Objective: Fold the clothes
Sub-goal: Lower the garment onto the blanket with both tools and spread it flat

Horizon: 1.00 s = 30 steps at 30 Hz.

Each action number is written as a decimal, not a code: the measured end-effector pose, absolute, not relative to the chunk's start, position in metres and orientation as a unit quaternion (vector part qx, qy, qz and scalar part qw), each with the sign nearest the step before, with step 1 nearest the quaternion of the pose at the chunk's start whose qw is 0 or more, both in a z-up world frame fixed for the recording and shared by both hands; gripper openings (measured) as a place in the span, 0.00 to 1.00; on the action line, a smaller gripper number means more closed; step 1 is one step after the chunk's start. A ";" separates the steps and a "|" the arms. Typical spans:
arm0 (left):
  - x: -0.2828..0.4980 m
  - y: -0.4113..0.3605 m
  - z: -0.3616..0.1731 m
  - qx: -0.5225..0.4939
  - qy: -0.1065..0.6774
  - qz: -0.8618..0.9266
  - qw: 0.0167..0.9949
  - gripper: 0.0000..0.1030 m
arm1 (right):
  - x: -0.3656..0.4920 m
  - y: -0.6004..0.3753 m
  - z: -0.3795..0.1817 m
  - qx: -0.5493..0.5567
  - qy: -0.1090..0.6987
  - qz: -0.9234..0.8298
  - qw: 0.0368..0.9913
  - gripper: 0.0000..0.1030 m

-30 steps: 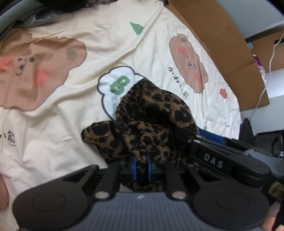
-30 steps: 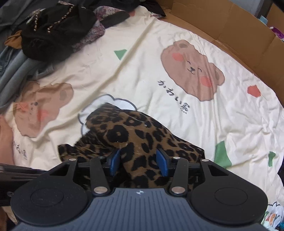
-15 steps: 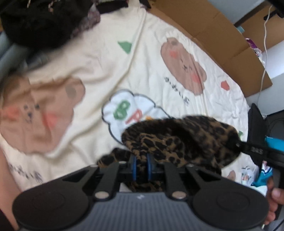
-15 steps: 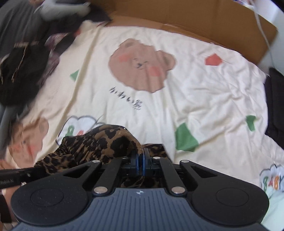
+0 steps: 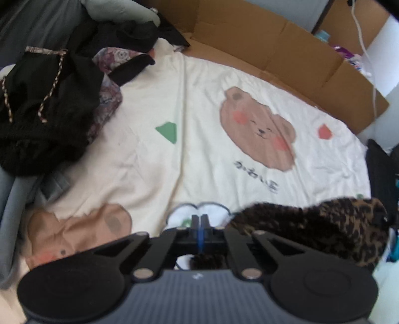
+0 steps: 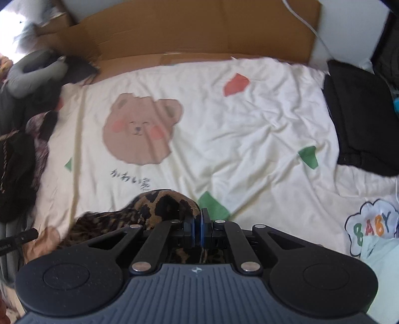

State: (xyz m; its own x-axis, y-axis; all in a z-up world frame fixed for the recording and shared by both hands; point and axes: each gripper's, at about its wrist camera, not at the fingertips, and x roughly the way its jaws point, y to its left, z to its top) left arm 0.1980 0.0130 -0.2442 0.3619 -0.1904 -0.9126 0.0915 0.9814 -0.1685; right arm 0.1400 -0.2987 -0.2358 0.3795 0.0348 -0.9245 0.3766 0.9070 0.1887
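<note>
Both tongs, left (image 5: 199, 220) and right (image 6: 197, 225), are clenched on the leopard-print garment (image 5: 324, 231); we should keep it taut and level above the bear-print bedsheet (image 6: 224, 139).

Cream bear-print bedsheet (image 6: 224, 139); flattened brown cardboard (image 6: 199, 27) behind; daylight on pale wall (image 5: 294, 10)

This is a bedroom in a home. A bed is spread with a cream quilt (image 6: 249, 139) printed with cartoon bears, coloured shapes and a "BABY" cloud. Flattened cardboard (image 5: 274, 49) lines its far edge against the wall. A heap of dark clothes (image 5: 45, 112) lies at one side, with grey bedding (image 5: 37, 22) behind it, and a folded black garment (image 6: 359, 124) sits at the other. A white cable (image 5: 361, 32) hangs by the wall.
</note>
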 end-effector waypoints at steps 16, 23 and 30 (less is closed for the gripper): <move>0.216 0.010 -0.303 -0.109 0.599 -0.097 0.787 0.18 | 0.130 -0.361 -0.282 0.250 0.542 -0.113 0.794 0.34; 0.206 0.009 -0.335 -0.136 0.620 -0.091 0.767 0.23 | 0.144 -0.349 -0.253 0.189 0.520 -0.031 0.833 0.42; 0.201 0.017 -0.347 -0.178 0.617 -0.084 0.762 0.23 | 0.146 -0.294 -0.260 0.049 0.504 0.039 0.862 0.42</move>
